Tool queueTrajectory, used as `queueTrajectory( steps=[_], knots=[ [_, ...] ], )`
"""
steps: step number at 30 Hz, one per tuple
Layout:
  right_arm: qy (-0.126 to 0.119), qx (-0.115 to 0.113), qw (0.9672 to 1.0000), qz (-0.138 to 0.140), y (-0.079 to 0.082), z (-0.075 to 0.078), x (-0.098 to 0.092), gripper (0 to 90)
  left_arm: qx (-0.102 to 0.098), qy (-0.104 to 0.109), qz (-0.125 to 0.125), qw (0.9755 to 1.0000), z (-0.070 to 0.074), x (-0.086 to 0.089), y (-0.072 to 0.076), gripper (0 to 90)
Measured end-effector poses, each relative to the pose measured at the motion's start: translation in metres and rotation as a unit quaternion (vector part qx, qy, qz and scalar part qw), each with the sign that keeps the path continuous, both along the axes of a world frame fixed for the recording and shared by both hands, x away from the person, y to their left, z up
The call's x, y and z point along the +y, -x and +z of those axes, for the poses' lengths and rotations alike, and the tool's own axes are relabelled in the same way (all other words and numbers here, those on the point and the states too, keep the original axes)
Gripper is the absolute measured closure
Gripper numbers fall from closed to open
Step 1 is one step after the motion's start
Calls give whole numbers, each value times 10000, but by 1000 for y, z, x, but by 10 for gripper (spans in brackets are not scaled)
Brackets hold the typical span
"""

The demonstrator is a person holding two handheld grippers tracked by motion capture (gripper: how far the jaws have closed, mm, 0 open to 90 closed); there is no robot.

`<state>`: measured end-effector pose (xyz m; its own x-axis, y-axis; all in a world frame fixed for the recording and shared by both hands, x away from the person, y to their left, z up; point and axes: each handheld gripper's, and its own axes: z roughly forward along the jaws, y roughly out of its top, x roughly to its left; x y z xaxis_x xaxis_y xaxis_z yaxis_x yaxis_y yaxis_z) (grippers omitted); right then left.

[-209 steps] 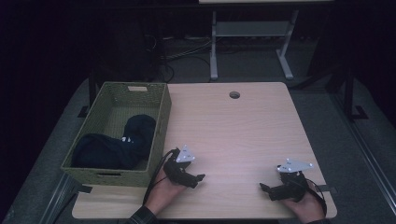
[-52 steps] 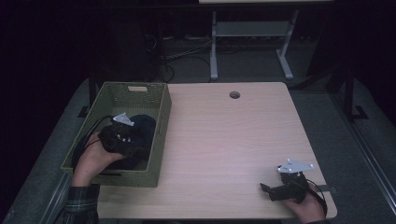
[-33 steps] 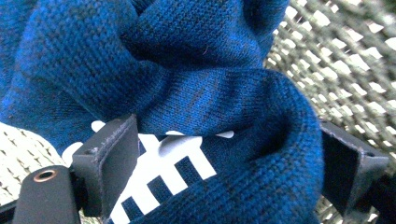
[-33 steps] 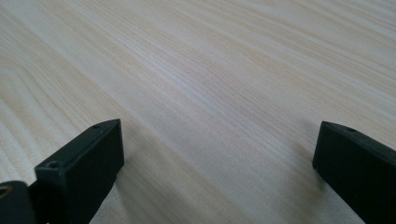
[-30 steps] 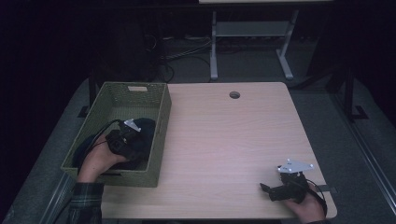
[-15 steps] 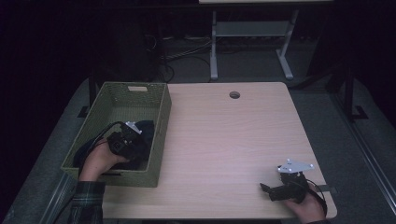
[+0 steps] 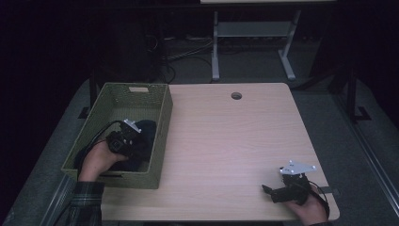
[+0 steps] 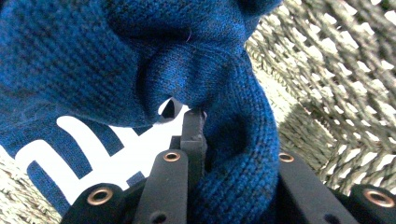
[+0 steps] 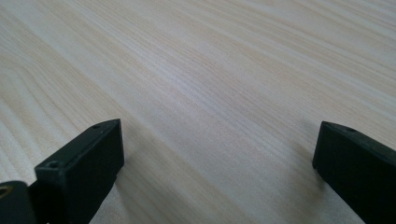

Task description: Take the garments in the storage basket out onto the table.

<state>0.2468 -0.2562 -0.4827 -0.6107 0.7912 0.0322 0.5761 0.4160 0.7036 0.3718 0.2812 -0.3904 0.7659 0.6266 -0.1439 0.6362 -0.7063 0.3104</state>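
Left gripper (image 7: pixel 128 139) is lowered into the woven basket (image 7: pixel 162 123) at the desk's (image 7: pixel 235 136) left, fingers just closing to pinch a fold of the blue knitted garment (image 8: pixel 140 60) for lifting out, while right gripper (image 7: pixel 272 192) idles near-right, fingers spread.

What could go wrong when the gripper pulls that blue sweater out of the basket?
1. The left gripper has just been closing on only a fold of the blue sweater, so the knit might slip free when lifted.
2. The sweater lies against the woven basket wall, so yarn could snag on the weave.
3. The basket looks light; it might tip or slide on the table, since the right gripper rests far away, open.
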Motion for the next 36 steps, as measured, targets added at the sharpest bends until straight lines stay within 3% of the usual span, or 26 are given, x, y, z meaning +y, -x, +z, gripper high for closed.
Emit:
queueTrajectory(
  steps=[10,24,36],
  knots=[
    [-4,1,10000,-2,0,0,0,16,76,126,108,9998,8,3,-1,759],
    [-3,0,10000,-2,0,0,0,16,-199,394,155,9989,36,12,2,759],
    [-1,0,10000,-4,0,0,0,16,-381,430,196,9982,60,20,1,767]
  ],
)
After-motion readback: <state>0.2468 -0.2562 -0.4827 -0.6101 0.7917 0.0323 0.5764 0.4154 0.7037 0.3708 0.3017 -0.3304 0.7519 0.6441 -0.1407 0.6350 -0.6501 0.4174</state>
